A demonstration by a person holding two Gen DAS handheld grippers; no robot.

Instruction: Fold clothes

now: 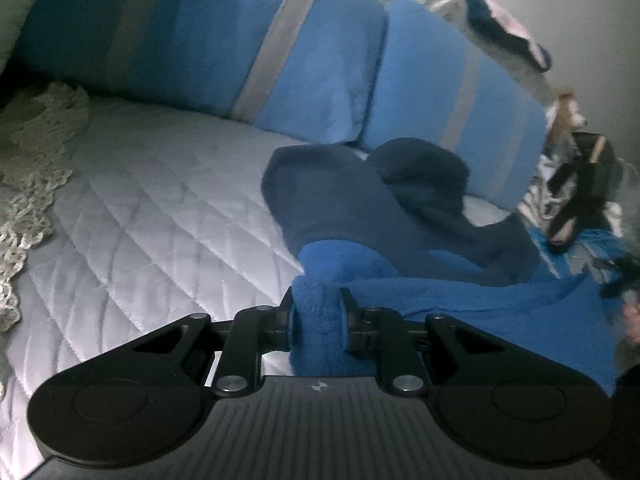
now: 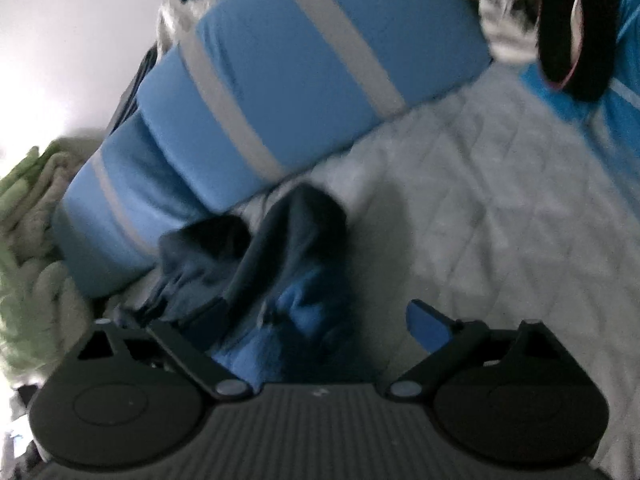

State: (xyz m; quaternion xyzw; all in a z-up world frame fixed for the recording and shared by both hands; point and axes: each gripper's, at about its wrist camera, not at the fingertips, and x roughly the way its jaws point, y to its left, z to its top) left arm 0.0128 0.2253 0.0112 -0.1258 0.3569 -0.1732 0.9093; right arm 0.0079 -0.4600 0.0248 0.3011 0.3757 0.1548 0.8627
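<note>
A: Where's the fuzzy blue-and-navy fleece garment (image 1: 400, 216)?
B: On the white quilted bedspread (image 1: 140, 200), just before the blue grey-striped pillows (image 1: 312, 52).
A: Grippers?
B: Left gripper (image 1: 318, 316) pinches its blue cuff; right gripper (image 2: 316, 320) is spread wide over it.

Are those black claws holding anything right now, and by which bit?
The left gripper is shut on a bunched fold at the near edge of the blue fleece garment. The right gripper is open over the same garment, holding nothing.
</note>
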